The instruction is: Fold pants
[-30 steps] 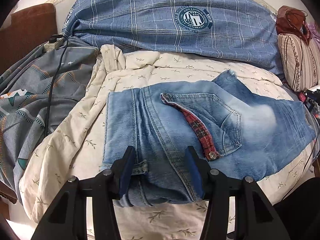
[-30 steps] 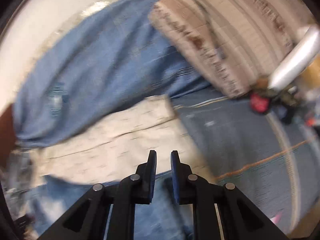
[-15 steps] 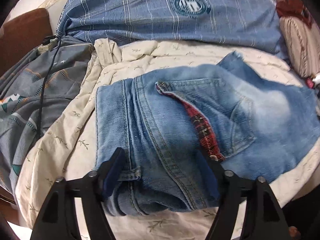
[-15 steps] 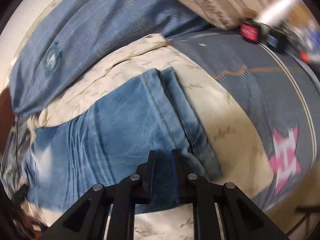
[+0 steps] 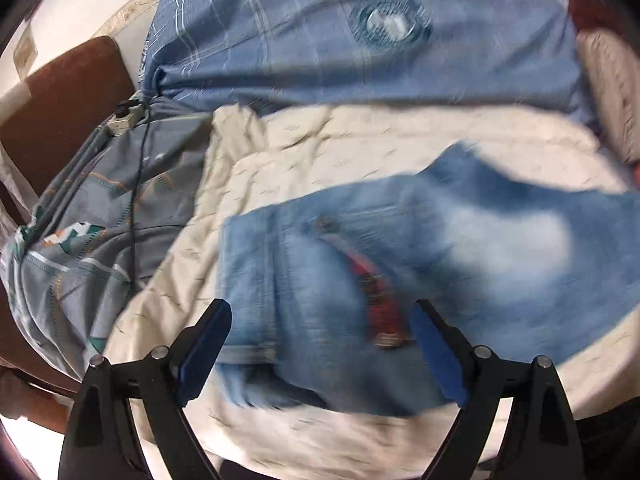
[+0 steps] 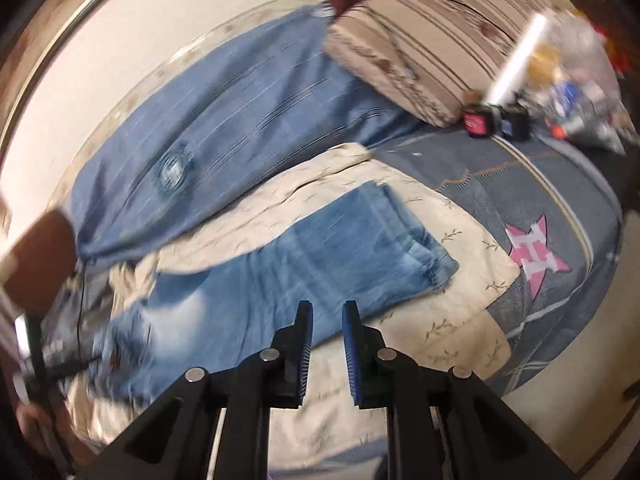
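Lifted clear of jeans (image 5: 360, 280) lying lengthwise on cream quilt (image 5: 320, 152), left gripper (image 5: 320, 344) just spread wide — right gripper (image 6: 326, 344) pressed together, empty — bunched waistband may skew next fold.

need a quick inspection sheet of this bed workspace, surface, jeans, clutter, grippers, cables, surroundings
surface: cream leaf-print sheet spread over a grey patterned bedcover.
job's things: blue jeans lie flat on the sheet, legs stacked, hems at the right in the right wrist view; red plaid pocket trim showing.
clutter: blue checked duvet, striped pillow, small jars by the pillow.
grippers: left gripper open above the waistband, jaws have just been opening, nothing pinched; right gripper shut, empty.
cables: black cable running from a power strip.
surroundings: brown headboard, pale wall.
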### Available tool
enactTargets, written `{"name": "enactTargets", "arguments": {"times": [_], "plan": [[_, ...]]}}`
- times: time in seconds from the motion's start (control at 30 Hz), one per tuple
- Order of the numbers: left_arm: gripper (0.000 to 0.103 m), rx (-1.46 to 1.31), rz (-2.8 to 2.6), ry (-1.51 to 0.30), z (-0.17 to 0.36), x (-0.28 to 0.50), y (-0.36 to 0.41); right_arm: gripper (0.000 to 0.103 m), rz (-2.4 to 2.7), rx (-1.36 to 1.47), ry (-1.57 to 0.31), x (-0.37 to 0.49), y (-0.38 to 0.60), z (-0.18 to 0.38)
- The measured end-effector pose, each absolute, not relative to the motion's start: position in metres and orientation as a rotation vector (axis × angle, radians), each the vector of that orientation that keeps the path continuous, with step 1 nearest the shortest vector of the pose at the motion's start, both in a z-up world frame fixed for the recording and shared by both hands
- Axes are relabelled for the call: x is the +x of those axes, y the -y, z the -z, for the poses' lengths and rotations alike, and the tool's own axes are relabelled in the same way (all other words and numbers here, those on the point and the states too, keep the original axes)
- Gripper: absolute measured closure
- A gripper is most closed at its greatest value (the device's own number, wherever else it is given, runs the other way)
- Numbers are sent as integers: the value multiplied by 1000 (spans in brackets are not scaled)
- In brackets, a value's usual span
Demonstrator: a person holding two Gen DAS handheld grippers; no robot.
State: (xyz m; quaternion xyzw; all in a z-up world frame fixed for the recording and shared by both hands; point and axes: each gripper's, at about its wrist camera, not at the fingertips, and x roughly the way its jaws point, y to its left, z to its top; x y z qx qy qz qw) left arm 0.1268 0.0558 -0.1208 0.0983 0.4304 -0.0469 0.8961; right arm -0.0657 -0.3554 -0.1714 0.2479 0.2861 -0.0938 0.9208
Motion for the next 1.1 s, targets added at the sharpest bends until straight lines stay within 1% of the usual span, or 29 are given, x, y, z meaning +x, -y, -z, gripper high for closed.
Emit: {"name": "enactTargets", "arguments": {"times": [0.17,0.33,0.6,0.7,0.83,1.1], "plan": [[12,116,158,-872,87,110,-36,85,146,462,-577,-87,339,139],[12,85,220,-822,64,89,-30,85,147,396,-558,-106,322,108],[12,102,252,-767,50,56,-45,85,131,326,-534,-118,286,67],[12,71,266,-785,48,51,-53,85,105,279,-529,-122,268,52],[12,68,280,-797,44,42,-58,85,91,245,-517,-127,252,40],[12,77,300,-743,18,24,-73,85,63,227,-503,-132,231,16]]}}
